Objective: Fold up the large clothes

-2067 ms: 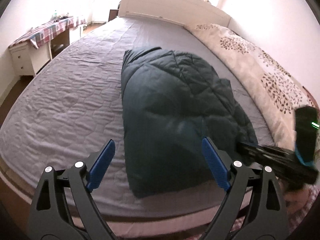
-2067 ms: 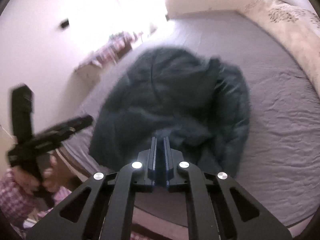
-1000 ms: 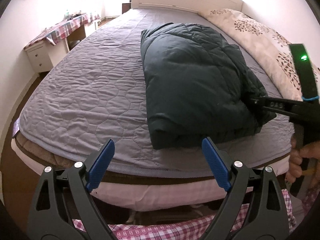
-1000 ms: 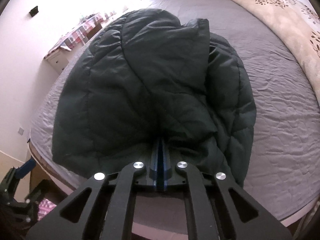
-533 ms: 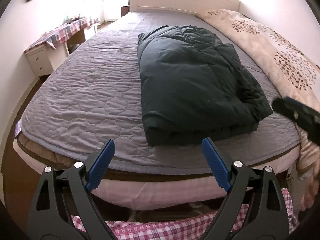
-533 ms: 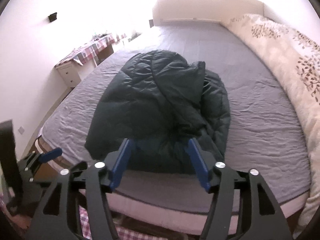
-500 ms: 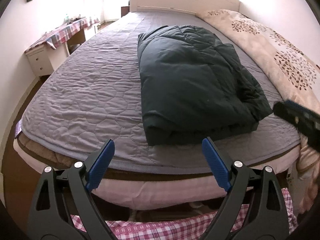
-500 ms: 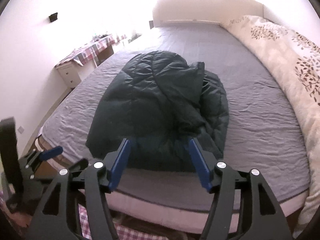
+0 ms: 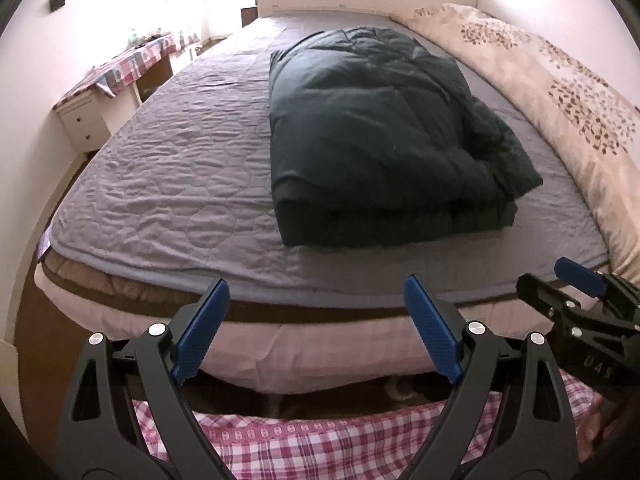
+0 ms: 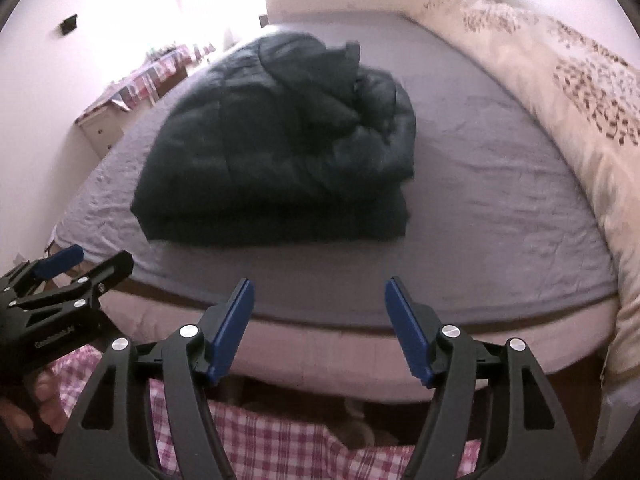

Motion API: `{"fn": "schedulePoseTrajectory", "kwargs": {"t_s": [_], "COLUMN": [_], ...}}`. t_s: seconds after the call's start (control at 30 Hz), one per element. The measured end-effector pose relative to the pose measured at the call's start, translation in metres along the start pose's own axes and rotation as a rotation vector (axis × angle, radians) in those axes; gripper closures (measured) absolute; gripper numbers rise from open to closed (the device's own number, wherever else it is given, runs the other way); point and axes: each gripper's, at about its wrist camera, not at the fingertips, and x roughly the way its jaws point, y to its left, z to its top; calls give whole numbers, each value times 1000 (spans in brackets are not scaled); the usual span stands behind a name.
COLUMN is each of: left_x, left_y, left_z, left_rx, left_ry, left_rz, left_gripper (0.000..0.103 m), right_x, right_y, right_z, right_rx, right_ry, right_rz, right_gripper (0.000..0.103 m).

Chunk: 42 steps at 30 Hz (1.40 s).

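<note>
While the dark jacket (image 9: 384,128) is lying folded on the bed (image 9: 168,184) | left tongs (image 9: 316,330) and right tongs (image 10: 320,320) are hovering open, empty, short of the mattress | step: folding looking finished | next: perhaps tidying the rumpled right edge.

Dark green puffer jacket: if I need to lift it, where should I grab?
Probably the stacked folded edge of the dark green puffer jacket facing you, approached level from the bed's foot: layers sit thick there. Both grippers, left gripper and right gripper, are open.
</note>
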Motion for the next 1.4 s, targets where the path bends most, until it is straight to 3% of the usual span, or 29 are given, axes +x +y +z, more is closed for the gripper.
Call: {"fn": "schedulePoseTrajectory", "kwargs": {"t_s": [0.27, 1.4], "left_x": [1, -2], "left_y": [-9, -14], "left_z": [-8, -16], "left_rx": [27, 37], "left_ry": [21, 42], "left_rz": [35, -3], "left_gripper": [15, 15], "right_x": [5, 5], "right_y": [10, 4], "right_z": [-14, -23], "right_rx": [-52, -20], "right_ry": [30, 52], "right_rz": [-19, -15], "right_gripper": [36, 36]}}
